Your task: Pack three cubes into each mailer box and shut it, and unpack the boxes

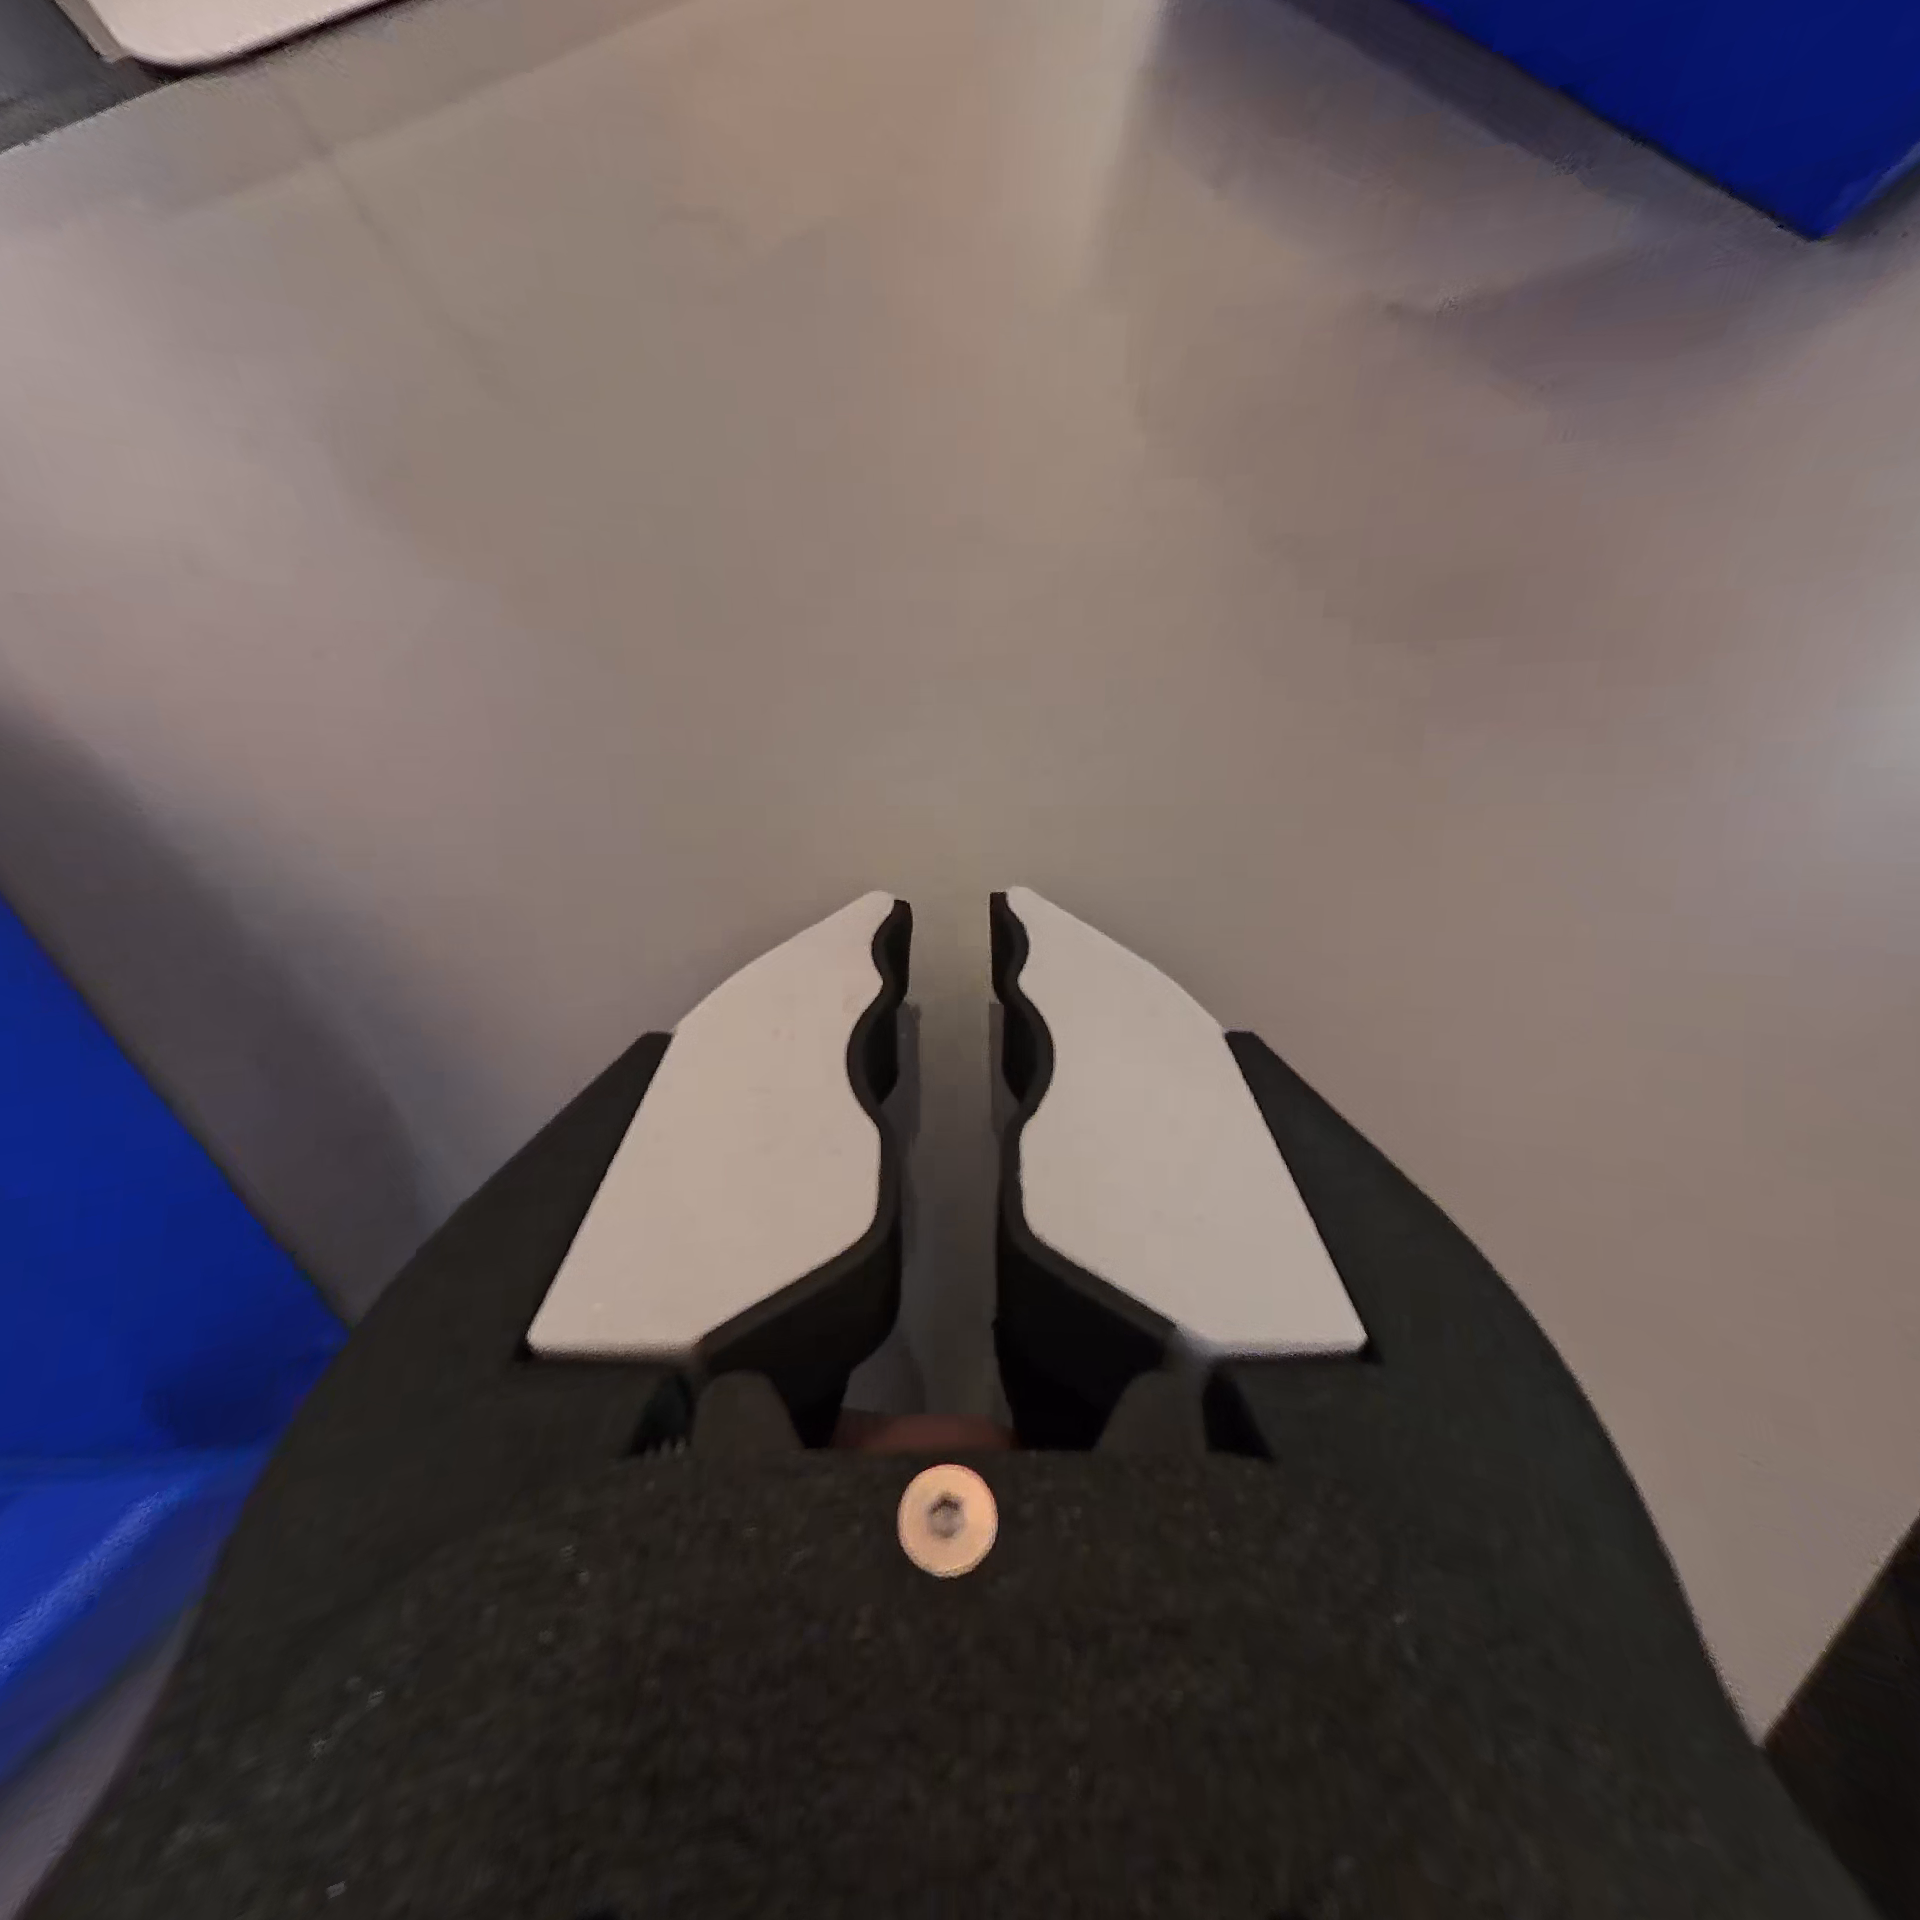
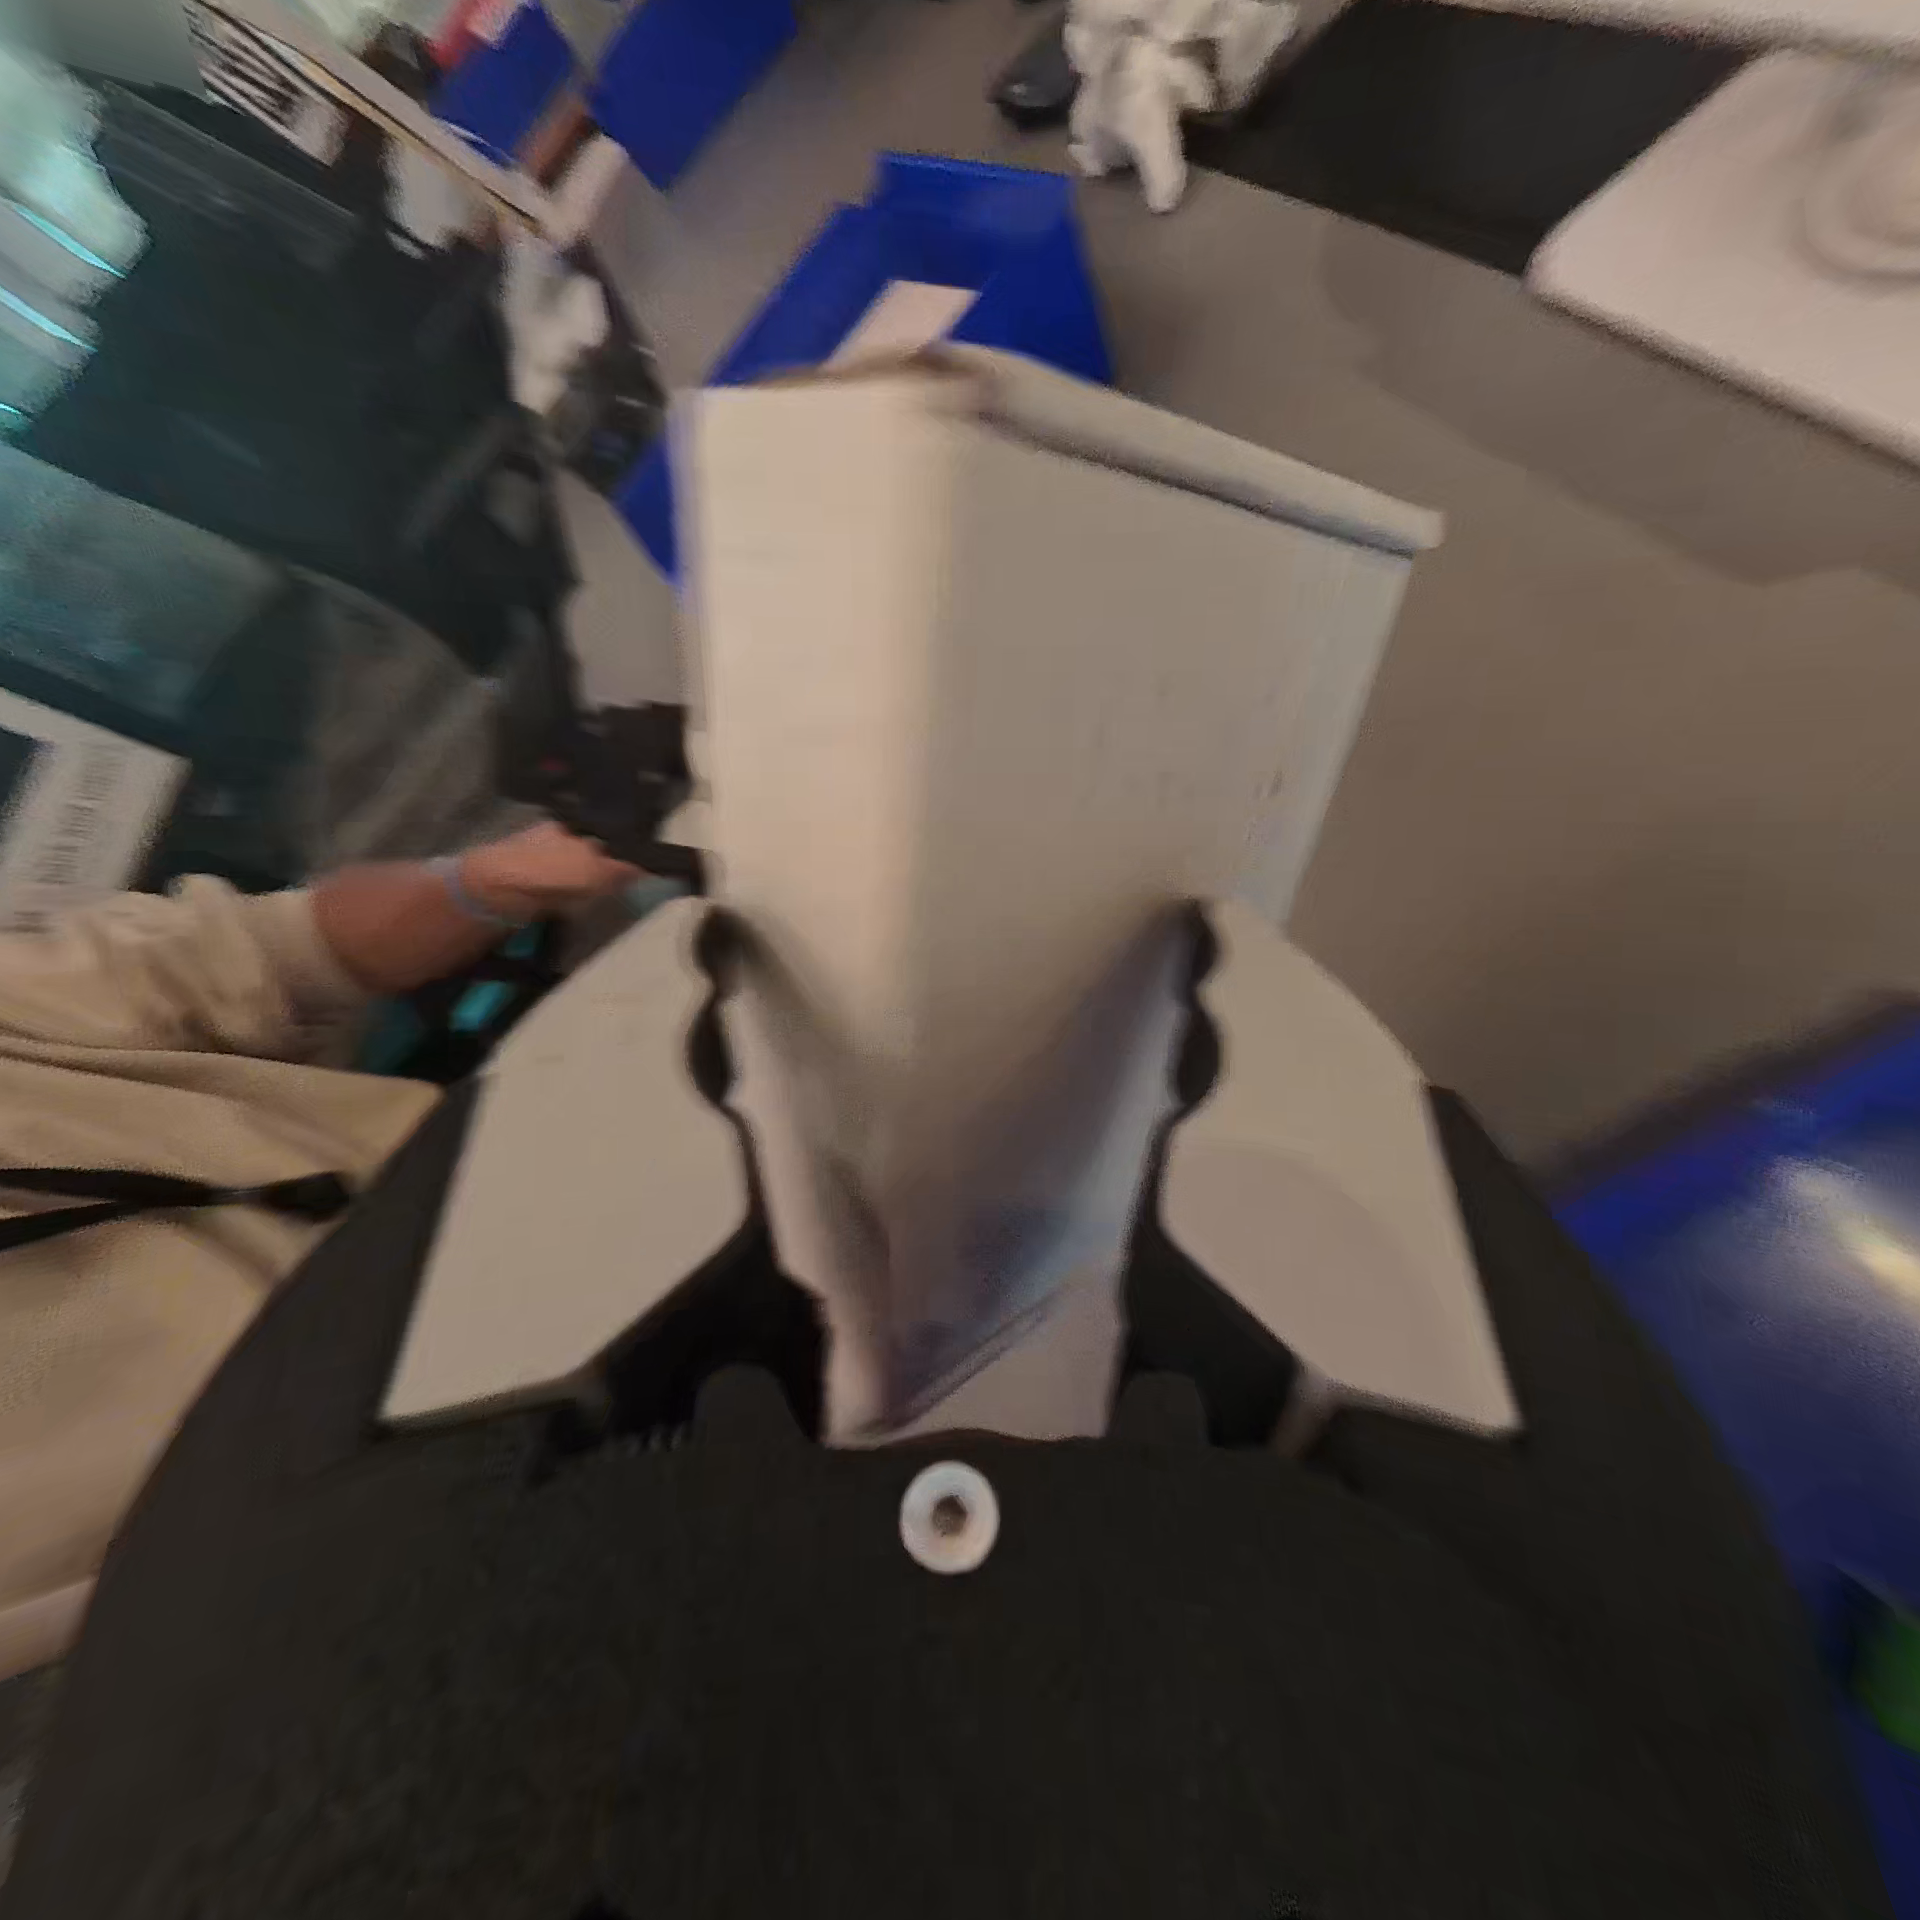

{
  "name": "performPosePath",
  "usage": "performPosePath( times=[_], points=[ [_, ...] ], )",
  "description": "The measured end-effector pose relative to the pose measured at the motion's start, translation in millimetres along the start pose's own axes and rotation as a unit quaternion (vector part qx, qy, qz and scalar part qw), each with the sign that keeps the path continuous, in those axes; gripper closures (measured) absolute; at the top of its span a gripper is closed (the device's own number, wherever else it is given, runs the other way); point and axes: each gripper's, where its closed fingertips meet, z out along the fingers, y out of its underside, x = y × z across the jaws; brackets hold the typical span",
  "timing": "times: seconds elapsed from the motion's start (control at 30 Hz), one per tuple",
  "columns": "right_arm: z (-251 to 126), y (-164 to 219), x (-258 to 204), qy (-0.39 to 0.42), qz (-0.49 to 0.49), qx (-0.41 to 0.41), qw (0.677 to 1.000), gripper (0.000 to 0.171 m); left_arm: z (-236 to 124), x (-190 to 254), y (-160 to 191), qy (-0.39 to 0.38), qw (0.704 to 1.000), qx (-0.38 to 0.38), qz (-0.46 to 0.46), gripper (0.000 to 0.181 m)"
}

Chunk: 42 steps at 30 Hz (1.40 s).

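Grey matte surface (image 1: 935,468), smooth, blue bins (image 1: 114,1195) at edges. White cardboard mailer box (image 2: 997,707), flat-sided, lid shut, lifted clear of surface, one corner wedged between fingers of right hand-held gripper (image 2: 951,935), likely being carried. Left hand-held gripper (image 1: 951,914) nearly closed, narrow gap, empty, hovering over bare surface. Cubes not visible.

Matt white cardboard mailer box (image 2: 997,665), smooth grey table (image 1: 935,520), grainy black plastic claw (image 1: 951,914).
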Motion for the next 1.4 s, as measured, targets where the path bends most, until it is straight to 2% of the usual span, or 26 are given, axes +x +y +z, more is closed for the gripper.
performPosePath(
  times=[0.03, 0.1, 0.13, 0.23, 0.3, 0.4, 0.53, 0.7, 0.77, 0.83, 0.9, 0.97, 1.0, 1.1, 1.17, 1.27, 1.33, 1.4],
  points=[
    [-18, -3, 20, 0.063, -0.027, -0.003, 0.998, 0.112, -1, 3, -2, -0.001, 1.0, 0.003, 0.007, 0.167],
    [-51, -10, 51, 0.149, -0.059, -0.023, 0.987, 0.115, -3, 7, -7, -0.007, 1.0, 0.008, 0.023, 0.167],
    [-63, -10, 62, 0.167, -0.066, -0.032, 0.983, 0.115, -4, 10, -8, -0.009, 0.999, 0.011, 0.03, 0.167],
    [-77, 15, 105, 0.234, -0.079, -0.124, 0.961, 0.116, -4, 16, -11, -0.015, 0.998, 0.012, 0.052, 0.167],
    [-72, 34, 121, 0.235, -0.076, -0.169, 0.954, 0.141, -3, 22, -13, -0.013, 0.998, 0.011, 0.058, 0.167],
    [-71, 57, 141, 0.247, -0.072, -0.204, 0.945, 0.137, -3, 33, -13, 0.003, 0.999, 0.01, 0.053, 0.167],
    [-87, 71, 145, 0.248, -0.078, -0.179, 0.949, 0.127, -1, 44, -8, 0.008, 0.997, 0.0, 0.077, 0.167],
    [-98, 67, 111, 0.302, -0.077, -0.038, 0.949, 0.114, -4, 37, -2, -0.031, 0.993, -0.008, 0.115, 0.167],
    [-75, 70, 72, 0.3, -0.076, 0.015, 0.951, 0.113, -10, 31, -3, -0.051, 0.992, -0.004, 0.115, 0.167],
    [-37, 75, 29, 0.292, -0.103, 0.071, 0.948, 0.111, -16, 28, -7, -0.055, 0.994, 0.001, 0.097, 0.163],
    [11, 95, 1, 0.295, -0.151, 0.069, 0.941, 0.104, -20, 30, -8, -0.042, 0.997, 0.006, 0.063, 0.159],
    [54, 113, -7, 0.316, -0.223, 0.009, 0.922, 0.103, -23, 34, -4, -0.017, 0.999, 0.009, 0.027, 0.158],
    [69, 115, -6, 0.328, -0.277, -0.033, 0.902, 0.097, -24, 36, 1, -0.004, 1.0, 0.007, 0.008, 0.158],
    [91, 99, -1, 0.305, -0.437, -0.163, 0.83, 0.075, -29, 46, 14, 0.038, 0.999, 0.001, -0.032, 0.157],
    [95, 76, 7, 0.269, -0.502, -0.218, 0.792, 0.077, -31, 49, 19, 0.05, 0.998, -0.002, -0.029, 0.157],
    [103, 64, 36, 0.189, -0.525, -0.306, 0.771, 0.07, -32, 50, 16, 0.051, 0.999, 0.004, -0.01, 0.156],
    [103, 54, 69, 0.181, -0.54, -0.358, 0.74, 0.071, -34, 57, 14, 0.068, 0.998, 0.011, -0.004, 0.156],
    [109, 42, 91, 0.17, -0.547, -0.369, 0.732, 0.072, -38, 72, 14, 0.104, 0.994, 0.015, -0.003, 0.156]
  ],
)
